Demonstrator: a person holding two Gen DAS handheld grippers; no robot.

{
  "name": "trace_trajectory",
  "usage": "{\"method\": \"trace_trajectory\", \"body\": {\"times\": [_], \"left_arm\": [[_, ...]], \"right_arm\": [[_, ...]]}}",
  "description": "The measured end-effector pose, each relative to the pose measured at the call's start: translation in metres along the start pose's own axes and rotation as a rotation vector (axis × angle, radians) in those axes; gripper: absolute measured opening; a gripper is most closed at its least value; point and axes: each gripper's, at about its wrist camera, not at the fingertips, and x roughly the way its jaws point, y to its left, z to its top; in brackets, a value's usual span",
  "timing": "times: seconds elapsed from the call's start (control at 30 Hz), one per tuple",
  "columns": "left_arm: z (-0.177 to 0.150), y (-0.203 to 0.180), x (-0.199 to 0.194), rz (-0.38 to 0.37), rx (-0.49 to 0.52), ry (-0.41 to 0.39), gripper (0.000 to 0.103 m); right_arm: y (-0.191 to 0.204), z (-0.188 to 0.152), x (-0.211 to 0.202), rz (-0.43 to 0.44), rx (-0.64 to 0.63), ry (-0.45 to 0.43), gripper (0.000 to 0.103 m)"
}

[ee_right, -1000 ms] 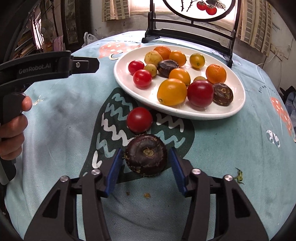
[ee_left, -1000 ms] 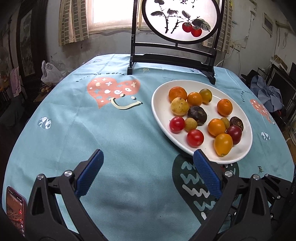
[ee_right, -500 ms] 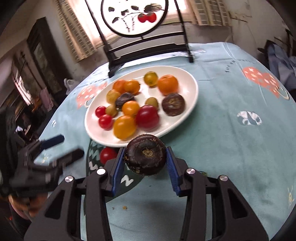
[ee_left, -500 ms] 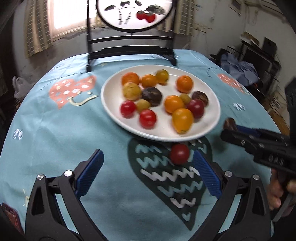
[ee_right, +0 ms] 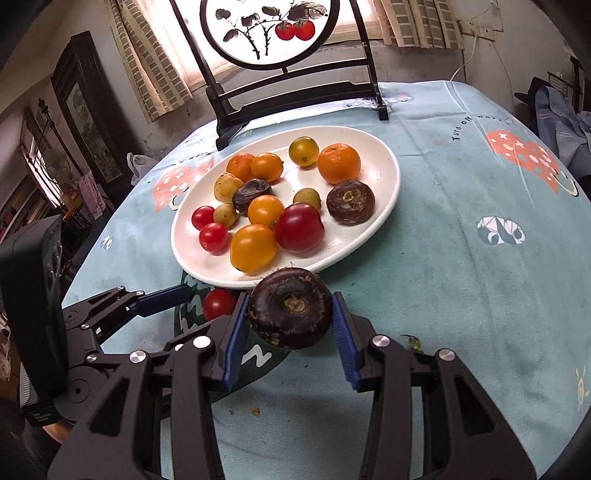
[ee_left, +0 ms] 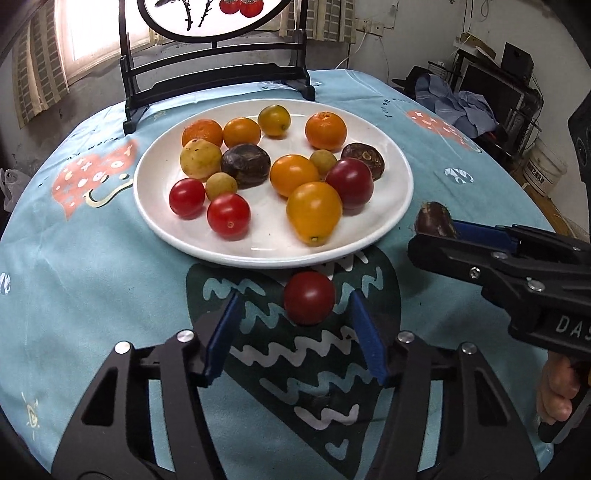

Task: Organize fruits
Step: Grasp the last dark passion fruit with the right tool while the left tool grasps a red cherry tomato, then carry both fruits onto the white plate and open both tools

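On a blue tablecloth (ee_left: 110,295), the left gripper (ee_left: 295,332) is closing its still-spread jaws around a loose red tomato (ee_left: 309,302) just before the white plate (ee_left: 399,206); smooth, soft and apt to roll, it probably wants a gentle hold across its middle. The right gripper (ee_right: 290,317) is pinching a firm dark fruit (ee_right: 290,314).

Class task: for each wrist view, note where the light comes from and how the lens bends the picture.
Left wrist view: window light from upper left; round blue tablecloth edges bow outward. Right wrist view: backlit round painted screen glares white; corners dark from the fisheye.
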Motion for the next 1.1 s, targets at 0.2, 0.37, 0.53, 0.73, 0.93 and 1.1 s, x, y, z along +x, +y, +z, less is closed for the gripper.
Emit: {"method": "trace_trajectory", "body": {"times": [0.2, 0.37, 0.53, 0.73, 0.93, 1.1], "left_arm": [[0.0, -0.01, 0.013, 0.063, 0.052, 0.011, 0.045], [-0.001, -0.013, 0.013, 0.052, 0.077, 0.005, 0.03], [-0.004, -0.016, 0.008, 0.039, 0.09, 0.006, 0.03], [-0.009, -0.02, -0.009, -0.001, 0.089, -0.022, 0.03], [-0.019, -0.029, -0.036, -0.021, 0.103, -0.082, 0.03], [-0.02, -0.027, -0.055, -0.028, 0.087, -0.136, 0.03]], "right_arm": [[0.0, 0.0, -0.001, -0.002, 0.002, -0.006, 0.044], [-0.003, -0.001, 0.001, -0.009, 0.008, -0.001, 0.044], [-0.003, -0.002, 0.003, -0.012, 0.0, -0.002, 0.044], [0.003, -0.005, 0.004, -0.001, -0.035, -0.012, 0.044], [0.016, -0.01, -0.003, 0.03, -0.088, -0.05, 0.044], [0.023, -0.014, -0.013, 0.047, -0.104, -0.092, 0.044]]}}
